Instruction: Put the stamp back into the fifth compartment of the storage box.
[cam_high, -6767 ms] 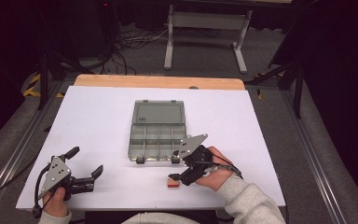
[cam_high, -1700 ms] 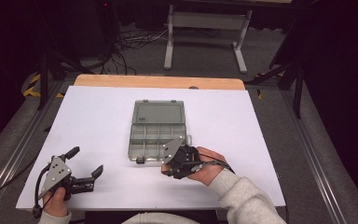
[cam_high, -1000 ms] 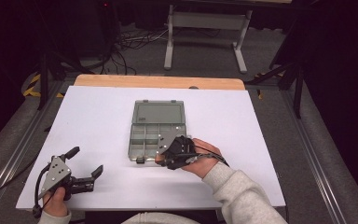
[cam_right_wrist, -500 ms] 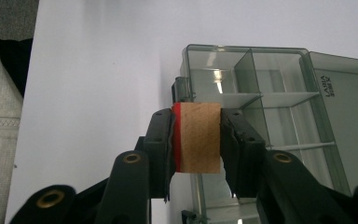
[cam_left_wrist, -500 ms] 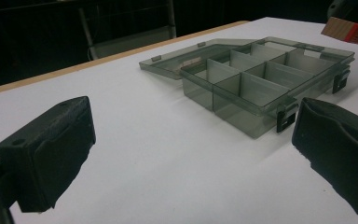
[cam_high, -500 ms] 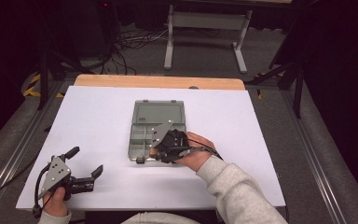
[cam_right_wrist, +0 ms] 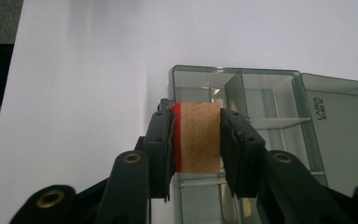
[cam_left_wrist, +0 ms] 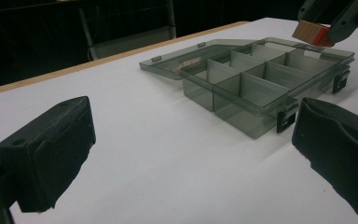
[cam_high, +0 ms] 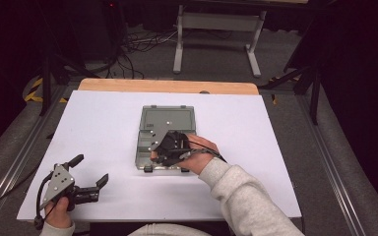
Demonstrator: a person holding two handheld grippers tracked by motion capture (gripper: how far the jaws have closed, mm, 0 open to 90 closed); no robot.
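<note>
One white counter (cam_high: 103, 123) carrying an open grey compartment box (cam_high: 152, 118); holding a wooden block (cam_right_wrist: 198, 137) clamped in the right gripper (cam_right_wrist: 196, 140) just above the box's near compartments; resting on the counter, left gripper (cam_high: 86, 172), fingers (cam_left_wrist: 51, 149) spread wide.

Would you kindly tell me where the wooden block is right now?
The wooden block is clamped in the right claw, above the near compartments of the open organizer box at the table's middle.
</note>
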